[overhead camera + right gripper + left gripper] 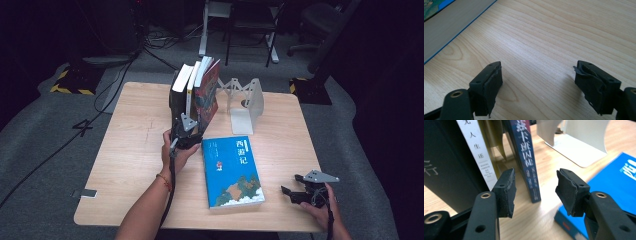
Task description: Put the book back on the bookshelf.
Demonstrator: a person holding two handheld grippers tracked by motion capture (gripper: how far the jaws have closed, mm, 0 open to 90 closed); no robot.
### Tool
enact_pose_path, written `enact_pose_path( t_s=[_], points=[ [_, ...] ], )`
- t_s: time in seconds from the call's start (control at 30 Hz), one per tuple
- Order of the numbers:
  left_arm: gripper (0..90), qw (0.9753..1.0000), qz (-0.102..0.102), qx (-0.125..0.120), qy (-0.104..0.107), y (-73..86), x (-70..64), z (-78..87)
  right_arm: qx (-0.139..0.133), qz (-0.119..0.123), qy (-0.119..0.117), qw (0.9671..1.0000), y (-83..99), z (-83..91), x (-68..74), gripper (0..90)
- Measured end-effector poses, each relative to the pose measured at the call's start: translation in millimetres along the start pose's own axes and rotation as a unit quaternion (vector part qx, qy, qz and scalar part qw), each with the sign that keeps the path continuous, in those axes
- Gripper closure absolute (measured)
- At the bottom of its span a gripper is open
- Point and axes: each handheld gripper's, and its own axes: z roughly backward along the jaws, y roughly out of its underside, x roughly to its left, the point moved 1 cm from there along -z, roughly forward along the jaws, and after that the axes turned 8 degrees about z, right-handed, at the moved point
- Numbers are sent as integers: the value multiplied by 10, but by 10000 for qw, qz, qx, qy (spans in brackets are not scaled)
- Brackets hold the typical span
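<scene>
With jaws spread, the left gripper (535,192) faces the stiff, tippy leaning book (527,157); best pinched at its spine.

A light wooden table (135,150) with rounded corners stands on grey carpet (45,130) in a dim room, its pale top the brightest surface in sight while the far side falls into near darkness. Black cables (60,145) snake across the floor to the left, past a strip of yellow-and-black hazard tape (70,90) and a dark "4" marked on the carpet (83,127). Behind the table, white metal legs of a stand (204,35) and the dark frame of a chair (250,35) rise from the floor; an office chair's wheeled base (300,49) sits farther right.
</scene>
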Motion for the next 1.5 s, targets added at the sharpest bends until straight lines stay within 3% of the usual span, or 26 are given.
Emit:
enact_pose_path(
  t_s=[0.37, 0.5, 0.63, 0.73, 0.87, 0.97, 1.1, 1.17, 1.47, 1.5],
  points=[
    [450, 9995, -78, 72, 290, 73, 50, 202, 0, -2, 1, 10000, 0, 0, 0, 222],
    [422, 9982, -254, 183, 507, 124, 47, 284, 2, -6, 3, 10000, 0, 0, 1, 222],
    [366, 9973, -421, 312, 515, 163, 29, 341, 3, -8, 4, 10000, -1, 0, 1, 222],
    [342, 9959, -437, 344, 712, 199, 16, 389, -1, 1, 9, 10000, -1, -1, 0, 222],
    [316, 9947, -555, 410, 764, 222, -1, 440, 4, -6, 4, 10000, -1, 0, 1, 221],
    [302, 9926, -640, 492, 909, 268, -27, 503, 4, -5, 3, 10000, -1, 0, 1, 221],
    [289, 9916, -719, 575, 907, 310, -55, 540, 4, -5, 3, 10000, -1, 0, 1, 221],
    [283, 9897, -879, 625, 944, 362, -71, 591, 4, -5, 4, 10000, -1, 0, 1, 221],
    [259, 9839, -1168, 757, 1122, 525, -115, 764, 6, 4, 11, 10000, -2, -1, 2, 221],
    [258, 9824, -1213, 798, 1176, 558, -122, 812, 5, 13, 7, 10000, -1, 0, 2, 221]
  ],
)
